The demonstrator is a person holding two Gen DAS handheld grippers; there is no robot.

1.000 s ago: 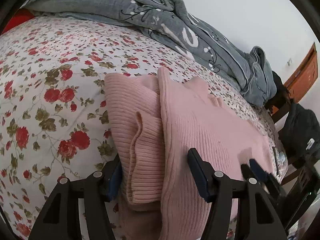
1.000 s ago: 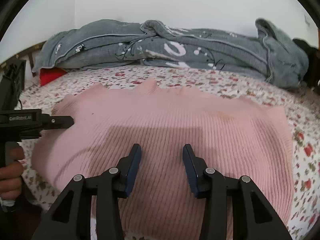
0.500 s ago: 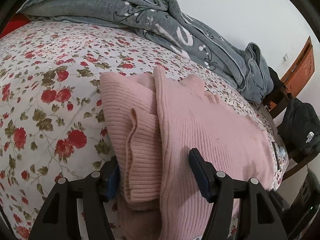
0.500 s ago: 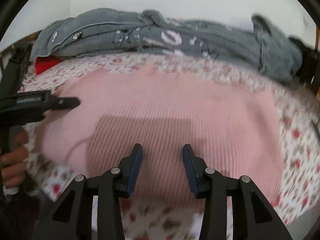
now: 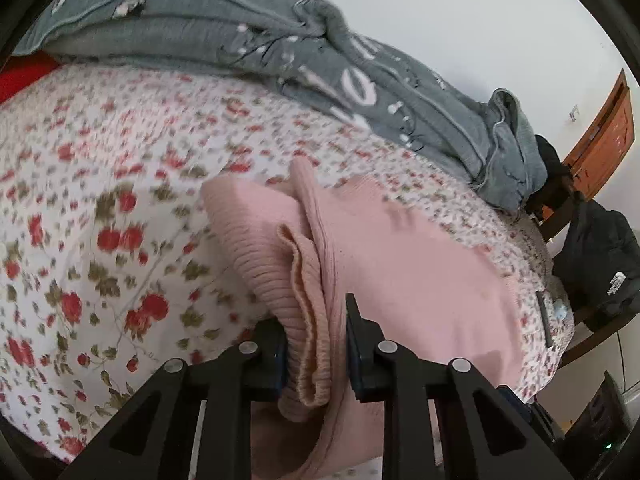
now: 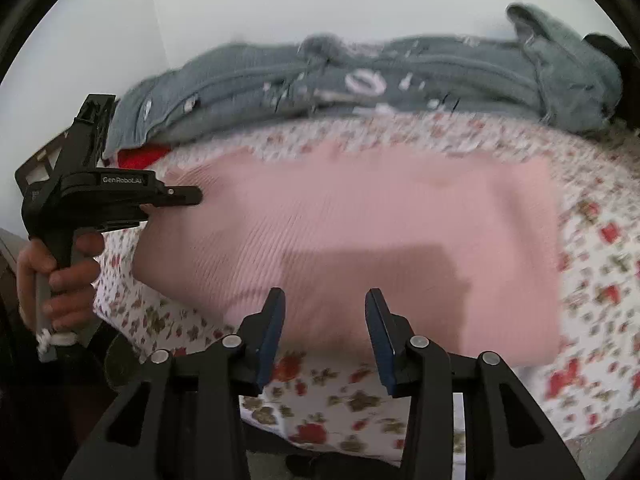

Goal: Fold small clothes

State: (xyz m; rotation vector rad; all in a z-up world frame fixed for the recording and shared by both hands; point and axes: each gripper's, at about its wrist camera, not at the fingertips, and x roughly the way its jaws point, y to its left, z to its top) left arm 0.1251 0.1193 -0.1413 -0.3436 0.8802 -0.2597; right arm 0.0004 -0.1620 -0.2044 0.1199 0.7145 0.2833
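Pink sweater [image 6: 360,240] on the floral bed [image 5: 100,220], sleeves already folded in. My left hand-held gripper [image 5: 316,344] pinches its bunched left edge; my right hand-held gripper [image 6: 325,332] hovers spread at the near edge. Final fold judged outstanding.

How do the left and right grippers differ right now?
The left gripper is shut on the pink sweater, pinching its folded sleeve edge; the right gripper is open and holds nothing. Left sits over the sweater's end, right at its near edge. Both have blue-padded black fingers.
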